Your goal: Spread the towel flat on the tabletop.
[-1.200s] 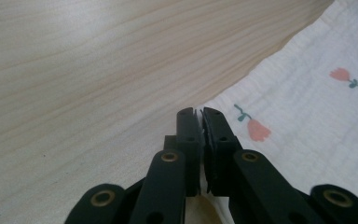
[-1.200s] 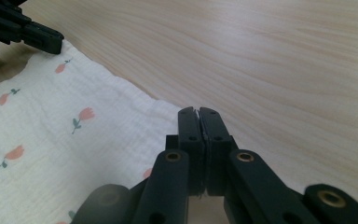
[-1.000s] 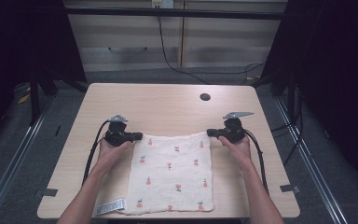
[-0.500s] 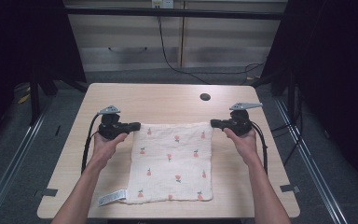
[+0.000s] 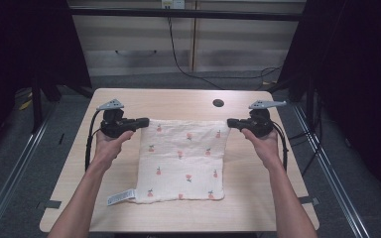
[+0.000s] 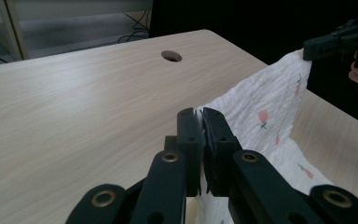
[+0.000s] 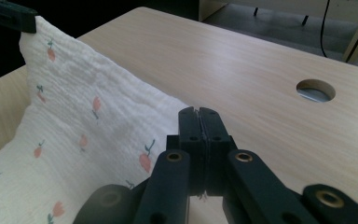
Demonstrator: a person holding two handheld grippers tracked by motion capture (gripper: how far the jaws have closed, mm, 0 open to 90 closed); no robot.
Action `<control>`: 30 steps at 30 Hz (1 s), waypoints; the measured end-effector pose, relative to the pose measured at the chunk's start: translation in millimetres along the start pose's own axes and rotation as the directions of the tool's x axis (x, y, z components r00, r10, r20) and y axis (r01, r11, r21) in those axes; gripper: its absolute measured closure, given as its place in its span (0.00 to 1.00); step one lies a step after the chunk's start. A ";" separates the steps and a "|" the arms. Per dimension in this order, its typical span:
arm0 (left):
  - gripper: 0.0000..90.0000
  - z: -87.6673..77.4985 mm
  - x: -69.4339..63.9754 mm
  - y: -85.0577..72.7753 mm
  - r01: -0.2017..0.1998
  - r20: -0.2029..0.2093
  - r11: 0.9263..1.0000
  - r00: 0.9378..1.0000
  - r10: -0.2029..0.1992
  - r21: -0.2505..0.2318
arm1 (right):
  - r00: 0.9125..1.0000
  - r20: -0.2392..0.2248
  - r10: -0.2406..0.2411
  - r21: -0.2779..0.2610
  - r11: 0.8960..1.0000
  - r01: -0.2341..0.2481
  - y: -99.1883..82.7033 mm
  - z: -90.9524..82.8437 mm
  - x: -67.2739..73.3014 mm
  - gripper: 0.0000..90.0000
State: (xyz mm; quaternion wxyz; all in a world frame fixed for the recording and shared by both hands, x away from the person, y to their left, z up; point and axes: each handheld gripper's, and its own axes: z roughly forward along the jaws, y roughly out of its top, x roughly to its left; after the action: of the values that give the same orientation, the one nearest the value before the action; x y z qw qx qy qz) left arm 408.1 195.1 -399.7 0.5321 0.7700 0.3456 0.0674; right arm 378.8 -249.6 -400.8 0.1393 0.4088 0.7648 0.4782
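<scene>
A white cloth [image 5: 183, 158] printed with small pink fruit is stretched between both grippers by its two far corners. My left gripper [image 5: 146, 121] is shut on the far left corner, and my right gripper [image 5: 229, 122] is shut on the far right corner. That far edge hangs above the table while the near edge lies on the wood. In the left gripper view the jaws [image 6: 199, 112] pinch the cloth [image 6: 261, 107], with the other gripper [image 6: 335, 44] beyond. In the right gripper view the jaws [image 7: 198, 111] clamp the cloth [image 7: 84, 116].
The light wooden table [image 5: 178, 101] has a round cable hole [image 5: 218, 103] near its far edge. A white label [image 5: 118, 197] sticks out of the cloth's near left corner. Dark curtains flank the table, and cables trail on the floor behind.
Both hands have risen, lifting the cloth's far edge off the table. The cloth has slid away from the table's front edge, and its far edge is pulled taut.
</scene>
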 end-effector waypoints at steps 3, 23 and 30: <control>0.96 -4.4 -1.8 7.3 -0.019 0.000 1.000 1.000 0.019 -0.001 | 1.000 0.000 -0.008 -0.013 1.000 0.008 7.9 -4.0 1.3 0.99; 0.96 -20.6 4.0 -35.8 -0.018 -0.038 1.000 0.999 0.019 0.023 | 0.994 -0.073 -0.081 0.017 0.996 0.082 -5.5 8.3 28.0 0.99; 0.96 -24.0 -6.1 -46.9 -0.026 -0.027 1.000 0.999 0.026 0.009 | 0.993 -0.086 -0.077 0.011 0.997 0.078 -21.8 3.4 31.8 0.99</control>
State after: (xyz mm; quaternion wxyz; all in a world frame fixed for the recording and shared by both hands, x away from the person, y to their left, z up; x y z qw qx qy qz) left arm 370.6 219.1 -428.5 0.5232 0.7757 0.3430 0.0830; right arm 350.1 -228.0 -415.3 0.1220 0.3590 0.7886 0.4840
